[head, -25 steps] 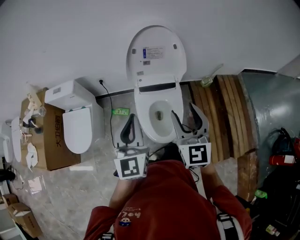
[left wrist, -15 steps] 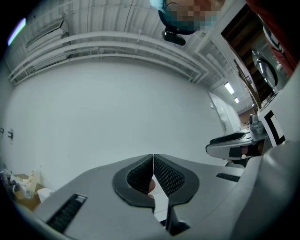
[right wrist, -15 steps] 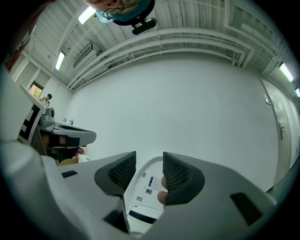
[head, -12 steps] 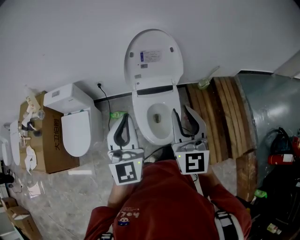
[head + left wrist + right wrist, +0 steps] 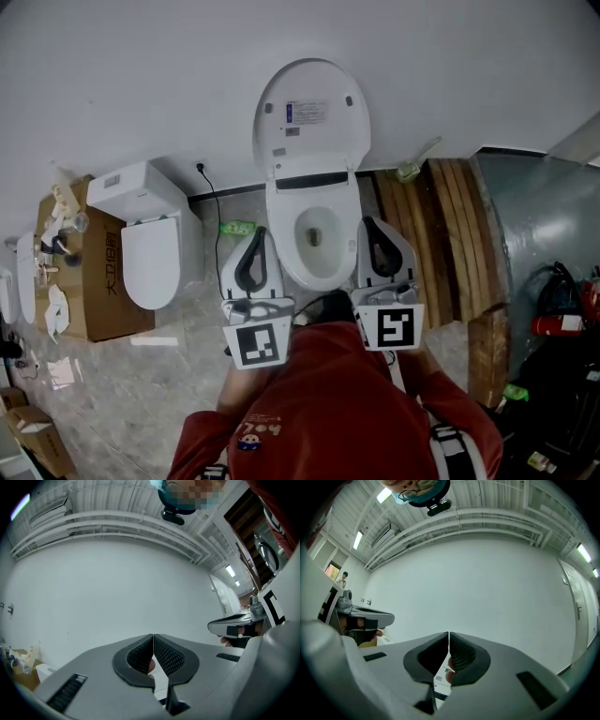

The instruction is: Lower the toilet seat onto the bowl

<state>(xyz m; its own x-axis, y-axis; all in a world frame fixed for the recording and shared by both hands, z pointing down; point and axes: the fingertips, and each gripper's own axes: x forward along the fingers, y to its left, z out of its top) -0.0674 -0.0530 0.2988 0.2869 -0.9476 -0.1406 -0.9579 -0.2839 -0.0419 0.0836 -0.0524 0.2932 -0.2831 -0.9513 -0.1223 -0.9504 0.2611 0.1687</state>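
The seat point(image 5: 312, 114) stands raised against the white wall point(image 5: 141, 84) above the bowl point(image 5: 314, 267). It is a smooth, glossy white oval with a printed label and small bumpers on the face turned outward. The bowl below is rounded white ceramic, its oval opening uncovered.

The left hand-held gripper point(image 5: 258, 232) hangs beside the bowl's left flank, and the right hand-held gripper point(image 5: 367, 223) beside its right. Each is grey plastic with a black looped lining and carries a marker cube point(image 5: 258, 343) at its back.

In the left gripper view the left jaws meet in a thin line with nothing between them, and their pads point(image 5: 166, 656) are cross-hatched black rubber. The right jaws have just closed, tip to tip, also empty.

A boxy second toilet point(image 5: 150, 239) stands apart to the left beside a cardboard box point(image 5: 101, 286). Ribbed wooden planks point(image 5: 450, 225) lie to the right. The floor point(image 5: 159, 375) is polished marble-patterned tile.
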